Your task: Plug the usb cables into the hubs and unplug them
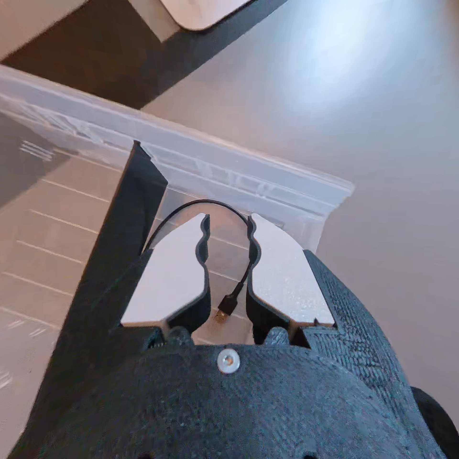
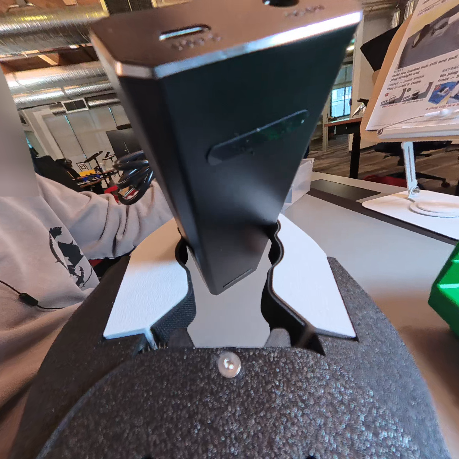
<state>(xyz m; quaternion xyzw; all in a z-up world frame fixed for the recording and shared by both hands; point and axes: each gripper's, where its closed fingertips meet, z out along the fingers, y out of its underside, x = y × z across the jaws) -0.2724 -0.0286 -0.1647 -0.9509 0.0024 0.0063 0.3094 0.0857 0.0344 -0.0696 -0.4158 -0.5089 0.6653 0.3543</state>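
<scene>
In the left wrist view my left gripper (image 1: 228, 219) is open and empty, hovering over a clear plastic bin (image 1: 248, 171). A thin black USB cable (image 1: 211, 202) lies in the bin in a loop, and its plug (image 1: 224, 310) shows between my fingers without touching them. In the right wrist view my right gripper (image 2: 228, 227) is shut on the lower end of a black hub (image 2: 223, 139), held upright and slightly tilted above the table. A slot port (image 2: 183, 33) shows on the hub's top face. A coiled black cable with a metal plug (image 2: 133, 178) hangs left of the hub.
A black flat panel (image 1: 124, 223) stands by my left finger. A person in a grey sweater (image 2: 49, 236) is at the left. A white stand with an instruction sheet (image 2: 409, 74), a green bin (image 2: 447, 293) and a clear bin (image 2: 301, 178) are on the grey table (image 2: 347, 248). There is about 40 cm between the tips of the two grippers.
</scene>
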